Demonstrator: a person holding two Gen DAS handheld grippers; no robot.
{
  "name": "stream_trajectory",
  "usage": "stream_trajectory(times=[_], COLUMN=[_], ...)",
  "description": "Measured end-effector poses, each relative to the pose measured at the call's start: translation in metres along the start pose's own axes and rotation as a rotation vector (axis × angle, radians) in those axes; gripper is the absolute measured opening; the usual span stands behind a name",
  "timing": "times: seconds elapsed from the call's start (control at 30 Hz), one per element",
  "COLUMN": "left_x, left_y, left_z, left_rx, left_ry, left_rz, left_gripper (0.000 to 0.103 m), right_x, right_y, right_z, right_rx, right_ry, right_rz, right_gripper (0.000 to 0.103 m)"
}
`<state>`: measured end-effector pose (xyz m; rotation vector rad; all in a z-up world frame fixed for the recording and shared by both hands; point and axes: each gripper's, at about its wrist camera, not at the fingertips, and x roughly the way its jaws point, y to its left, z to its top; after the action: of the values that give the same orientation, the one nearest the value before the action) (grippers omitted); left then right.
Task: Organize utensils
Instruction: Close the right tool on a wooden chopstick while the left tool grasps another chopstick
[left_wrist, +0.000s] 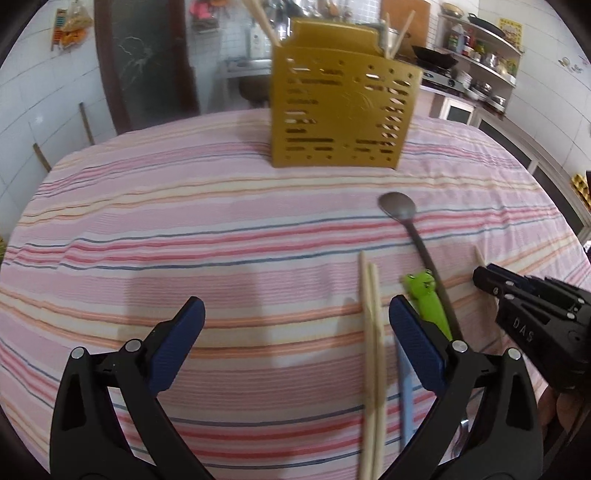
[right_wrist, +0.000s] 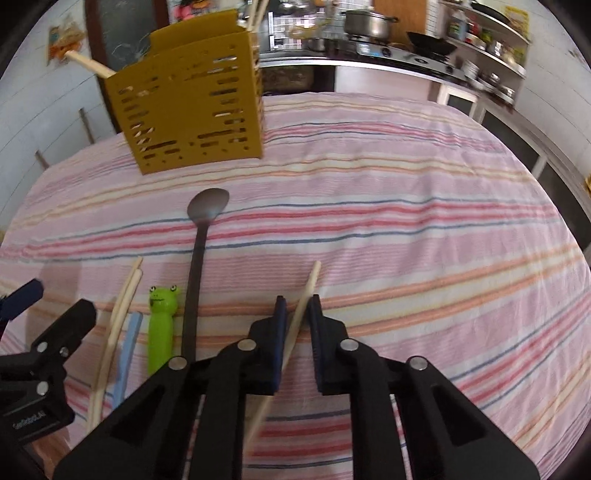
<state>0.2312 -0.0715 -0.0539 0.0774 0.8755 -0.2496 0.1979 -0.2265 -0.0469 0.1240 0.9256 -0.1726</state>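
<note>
You are bringing the right gripper (right_wrist: 297, 314) down over a single chopstick (right_wrist: 301, 308) lying on the striped cloth of the bench (right_wrist: 424, 240). Its fingers (right_wrist: 325, 332) are standing narrowly apart with the stick running between them, not yet pinched as far as the right wrist view is showing. The stick is looking thin, stiff and very light, and its smooth round surface is likely to roll or swivel, so you are best closing on it around mid-length, square across the shaft, where it is balancing.

Your left gripper (left_wrist: 295, 321) is hovering with its fingers wide apart and holding nothing, just beside a pair of chopsticks (left_wrist: 371, 332). Near them are lying a pale blue utensil (left_wrist: 406, 398), a green frog-topped piece (left_wrist: 428, 299) and a long metal spoon (left_wrist: 400, 214); the spoon is probably heavier at the bowl.

The yellow slotted caddy (right_wrist: 192, 114) is standing well apart at the far side, already carrying a few chopsticks.
</note>
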Motion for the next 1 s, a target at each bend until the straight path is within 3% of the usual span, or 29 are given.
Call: stream_trajectory(times=[0.3,1.0], left_x=[0.016,0.008], left_y=[-0.002,0.014], left_z=[-0.006,-0.011], left_rx=[0.005,-0.024], left_ry=[0.053,0.026], left_rz=[-0.011,-0.01], left_gripper=[0.092,0.092], right_x=[-0.002,-0.002], right_y=[-0.027,-0.029], right_z=[-0.004,-0.007], right_rx=[0.005,0.016], right_ry=[-0.01,-0.038], right_rz=[0.043,0.057], right_gripper=[0.006,0.006])
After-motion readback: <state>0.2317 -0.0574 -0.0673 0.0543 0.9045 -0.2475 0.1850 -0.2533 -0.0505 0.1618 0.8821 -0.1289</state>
